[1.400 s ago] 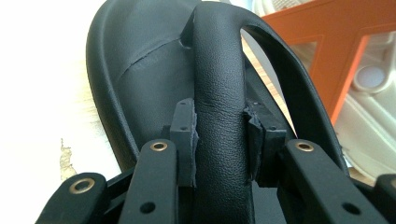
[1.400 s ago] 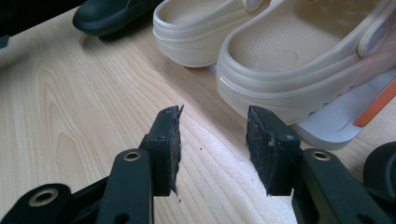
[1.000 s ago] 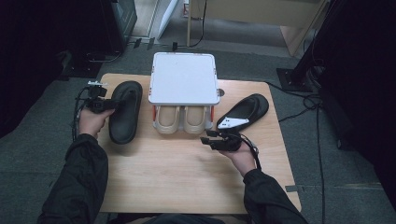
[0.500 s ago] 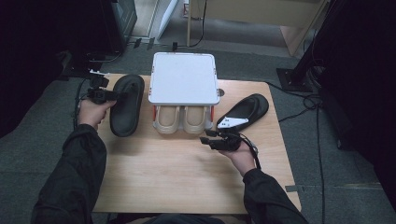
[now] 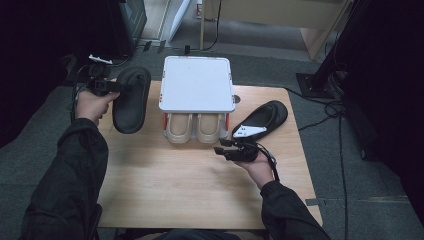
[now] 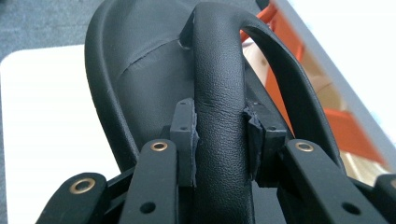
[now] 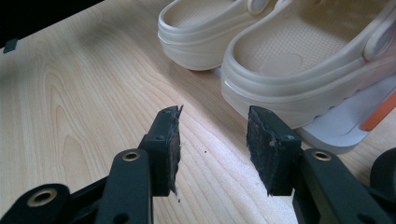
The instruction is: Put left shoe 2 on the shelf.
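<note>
My left gripper (image 5: 122, 88) (image 6: 219, 137) is shut on the strap (image 6: 218, 84) of a black sandal (image 5: 131, 102), held up over the table's far left corner. The sandal's footbed (image 6: 140, 70) hangs behind the strap. A second black sandal (image 5: 261, 119) with a white tag lies on the table at the right. My right gripper (image 5: 221, 148) (image 7: 213, 144) is open with nothing between its fingers, low over the wood just in front of a pair of beige clogs (image 5: 195, 127) (image 7: 289, 60).
A white rack (image 5: 196, 82) with orange posts stands at the back middle of the wooden table (image 5: 190, 190); the clogs sit on its lower shelf (image 7: 336, 128). Cables lie on the grey floor to the right.
My left gripper has lifted the black sandal off the table, up and toward the far left corner. The right gripper has stayed in place.
</note>
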{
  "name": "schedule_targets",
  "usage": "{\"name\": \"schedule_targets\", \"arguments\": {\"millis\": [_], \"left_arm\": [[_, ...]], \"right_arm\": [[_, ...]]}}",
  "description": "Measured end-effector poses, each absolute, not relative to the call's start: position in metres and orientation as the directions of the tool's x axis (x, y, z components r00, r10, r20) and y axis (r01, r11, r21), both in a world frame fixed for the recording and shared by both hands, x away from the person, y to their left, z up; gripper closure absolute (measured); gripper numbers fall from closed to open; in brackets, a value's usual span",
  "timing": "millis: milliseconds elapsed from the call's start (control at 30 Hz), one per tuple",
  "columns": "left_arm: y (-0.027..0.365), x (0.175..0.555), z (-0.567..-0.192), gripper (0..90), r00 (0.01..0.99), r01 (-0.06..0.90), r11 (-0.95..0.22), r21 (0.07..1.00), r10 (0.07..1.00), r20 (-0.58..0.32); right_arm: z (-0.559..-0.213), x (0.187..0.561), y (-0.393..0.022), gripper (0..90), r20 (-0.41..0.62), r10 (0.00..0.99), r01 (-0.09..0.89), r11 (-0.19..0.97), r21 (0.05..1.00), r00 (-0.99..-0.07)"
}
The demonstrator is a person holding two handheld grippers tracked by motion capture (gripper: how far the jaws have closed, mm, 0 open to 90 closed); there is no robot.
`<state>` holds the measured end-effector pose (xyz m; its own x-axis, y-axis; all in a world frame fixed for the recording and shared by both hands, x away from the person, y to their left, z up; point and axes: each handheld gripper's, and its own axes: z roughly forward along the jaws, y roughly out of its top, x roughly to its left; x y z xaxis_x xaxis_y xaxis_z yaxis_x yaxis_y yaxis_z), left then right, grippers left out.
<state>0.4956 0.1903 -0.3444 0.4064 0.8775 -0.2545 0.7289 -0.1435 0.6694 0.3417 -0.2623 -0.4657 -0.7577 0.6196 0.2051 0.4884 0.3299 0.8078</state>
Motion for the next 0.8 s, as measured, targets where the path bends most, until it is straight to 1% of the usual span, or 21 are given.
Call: {"name": "schedule_targets", "arguments": {"millis": [200, 400, 567, 800], "left_arm": [[0.184, 0.499, -0.316, 68.2, 0.415, 0.719, -0.161, 0.676, 0.880, -0.232], [0.166, 0.505, -0.288, 68.2, 0.441, 0.699, -0.190, 0.690, 0.874, -0.206], [0.148, 0.509, -0.276, 68.2, 0.456, 0.685, -0.201, 0.700, 0.868, -0.197], [0.116, 0.516, -0.270, 68.2, 0.476, 0.683, -0.197, 0.703, 0.850, -0.224]], "right_arm": [[-0.465, 0.341, -0.262, 54.6, 0.205, 0.620, 0.490, 0.332, 0.806, -0.757], [-0.465, 0.341, -0.262, 54.6, 0.203, 0.620, 0.489, 0.333, 0.806, -0.758], [-0.466, 0.341, -0.262, 54.6, 0.198, 0.620, 0.486, 0.338, 0.806, -0.759], [-0.465, 0.340, -0.263, 54.5, 0.194, 0.620, 0.483, 0.340, 0.807, -0.760]]}}
